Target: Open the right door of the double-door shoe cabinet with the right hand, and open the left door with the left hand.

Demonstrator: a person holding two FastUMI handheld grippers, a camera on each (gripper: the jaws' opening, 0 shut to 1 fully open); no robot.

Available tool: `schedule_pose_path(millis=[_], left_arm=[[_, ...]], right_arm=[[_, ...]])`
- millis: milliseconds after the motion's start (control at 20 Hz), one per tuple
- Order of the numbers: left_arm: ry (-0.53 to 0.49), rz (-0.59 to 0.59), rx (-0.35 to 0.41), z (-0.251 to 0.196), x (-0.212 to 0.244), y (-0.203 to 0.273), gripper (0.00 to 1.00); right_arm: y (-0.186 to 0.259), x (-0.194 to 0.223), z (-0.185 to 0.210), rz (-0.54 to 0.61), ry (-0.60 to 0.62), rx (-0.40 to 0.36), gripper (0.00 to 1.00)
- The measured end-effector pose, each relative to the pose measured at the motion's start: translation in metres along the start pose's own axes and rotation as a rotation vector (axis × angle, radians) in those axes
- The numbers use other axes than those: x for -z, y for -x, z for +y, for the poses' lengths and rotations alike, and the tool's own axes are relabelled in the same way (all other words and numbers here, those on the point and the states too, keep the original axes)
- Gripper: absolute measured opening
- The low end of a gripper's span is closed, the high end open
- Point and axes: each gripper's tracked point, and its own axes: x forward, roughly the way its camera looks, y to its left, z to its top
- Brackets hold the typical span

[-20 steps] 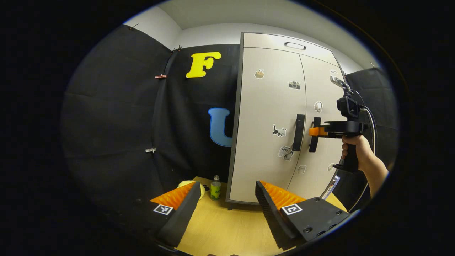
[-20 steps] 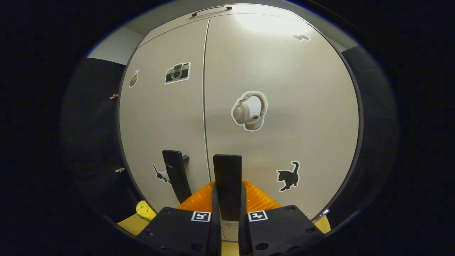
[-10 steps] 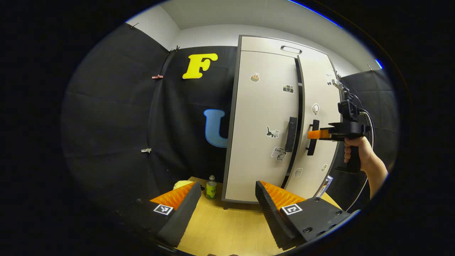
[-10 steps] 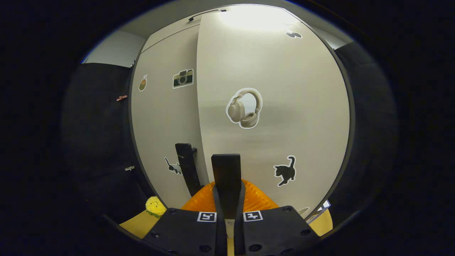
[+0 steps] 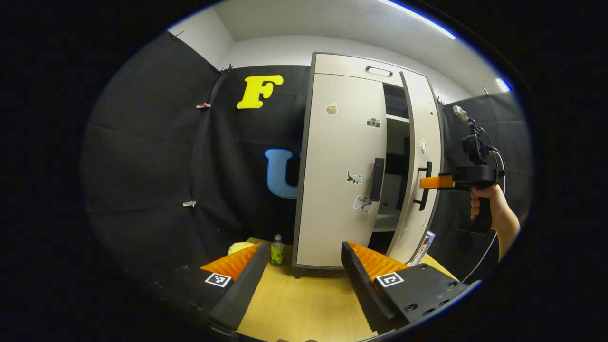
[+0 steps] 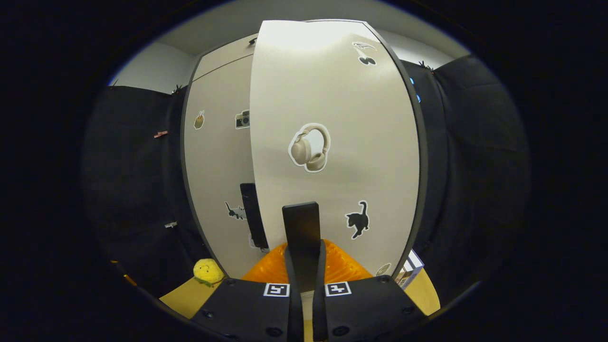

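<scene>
Your left gripper view looks from well back, low over the table (image 5: 304, 304), toward the shoe cabinet (image 5: 346, 166), taking in its whole front and your right hand (image 5: 489, 209) at the far side. Your right gripper view sits close against the right door (image 6: 332, 142), facing it squarely. Both views share the cabinet's stickered doors and handles.

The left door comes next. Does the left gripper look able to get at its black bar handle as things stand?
Probably yes: the left gripper is open and faces the closed left door's black bar handle across bare wooden tabletop; the open right door swings away from it.
</scene>
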Motion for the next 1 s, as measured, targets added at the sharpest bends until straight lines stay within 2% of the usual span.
schedule_pose_path(millis=[200, 550, 1000], left_arm=[[-0.031, 0.007, 0.038, -0.009, 0.008, 0.001, 0.95], [-0.012, 0.001, 0.090, -0.016, 0.004, -0.008, 0.95], [0.022, 0.035, 0.105, -0.008, 0.020, -0.020, 0.95]], right_arm=[[0.011, 0.000, -0.008, -0.022, 0.009, 0.032, 0.12], [0.033, -0.001, -0.030, -0.039, 0.027, 0.119, 0.11], [0.050, 0.009, -0.045, 0.005, -0.049, 0.176, 0.09]])
